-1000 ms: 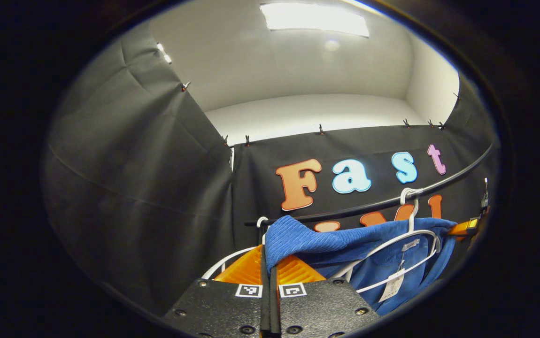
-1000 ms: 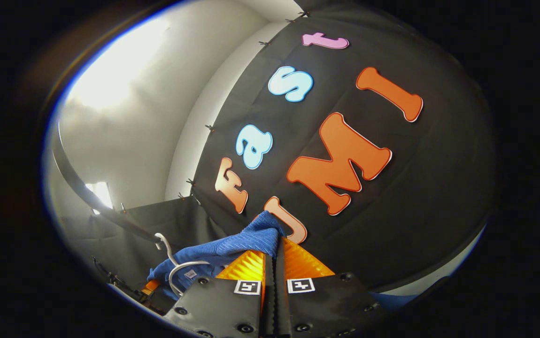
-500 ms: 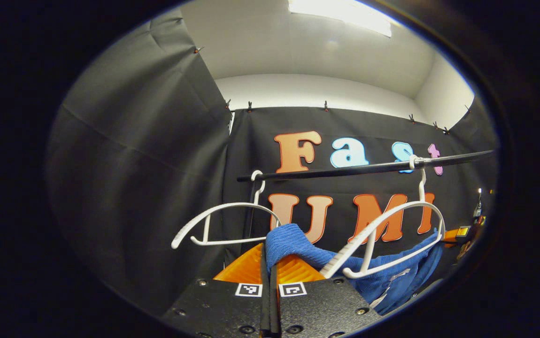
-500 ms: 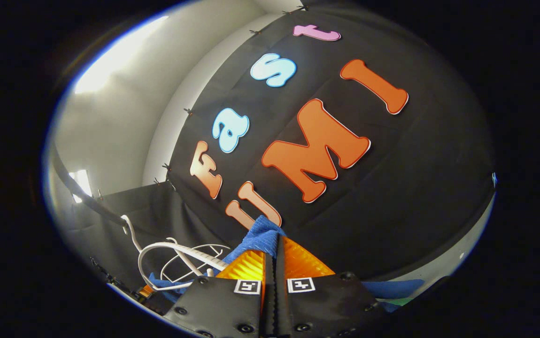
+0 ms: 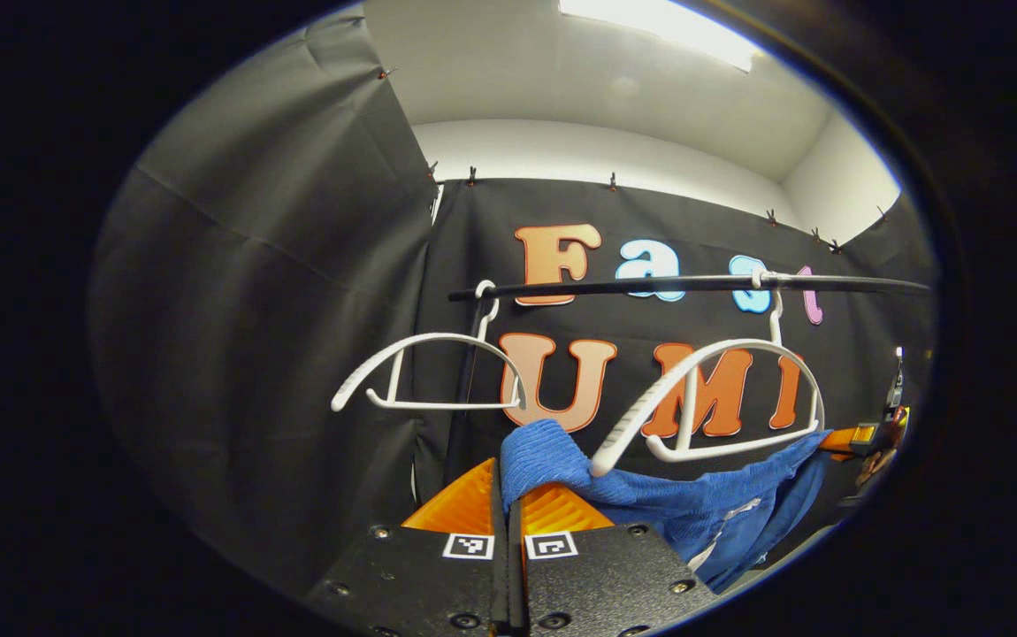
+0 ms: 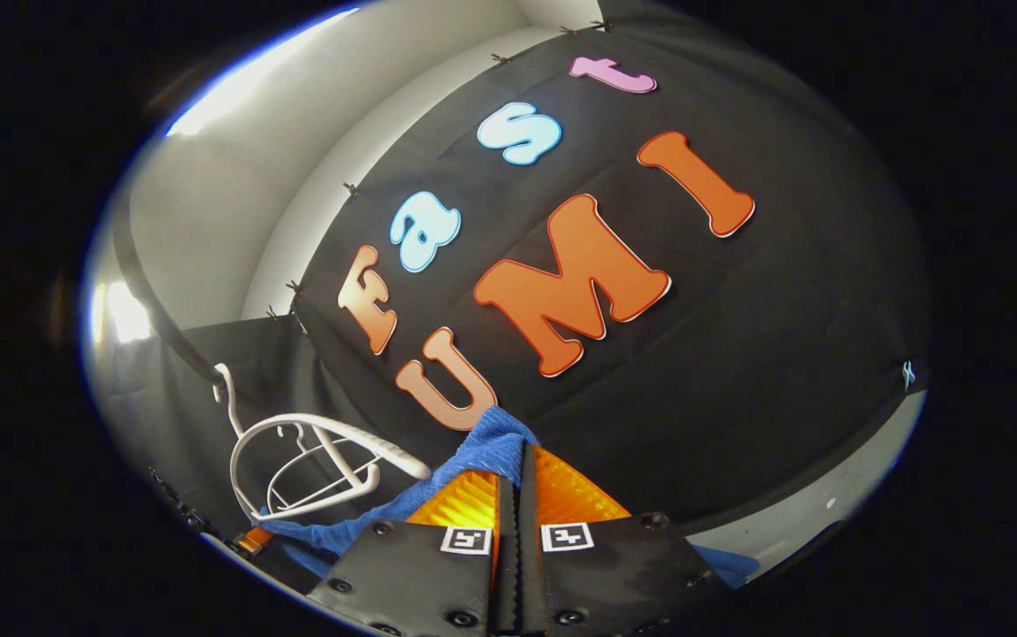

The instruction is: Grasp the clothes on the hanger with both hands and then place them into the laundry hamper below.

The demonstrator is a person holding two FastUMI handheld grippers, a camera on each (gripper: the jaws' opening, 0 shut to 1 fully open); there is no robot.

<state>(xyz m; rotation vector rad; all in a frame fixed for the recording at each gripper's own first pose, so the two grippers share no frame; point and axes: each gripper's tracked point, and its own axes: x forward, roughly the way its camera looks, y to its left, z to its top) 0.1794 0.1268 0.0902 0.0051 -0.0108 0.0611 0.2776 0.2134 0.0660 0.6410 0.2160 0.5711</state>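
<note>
1. While both grippers clamp it, the blue ribbed knit garment (image 5: pixel 685 509) stretches between them, below the two hangers and clear of them.
2. Above it, a thin black horizontal rail (image 5: pixel 694 285) carries two bare white plastic hangers (image 5: pixel 438 372), (image 5: pixel 721 398).
3. With jaws closed, the left gripper (image 5: pixel 507 482) pinches one bunched blue corner.
4. Likewise closed, the right gripper (image 6: pixel 517 469) nips the cloth's other end (image 6: pixel 491 442).

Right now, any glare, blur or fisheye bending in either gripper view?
Left gripper view: the ceiling light panel is blown out at the top; the black clothes rail bows slightly; the blue ribbed garment is sharp. Right gripper view: tilted, with a blown-out patch at the left edge; the white plastic hangers look warped.
</note>
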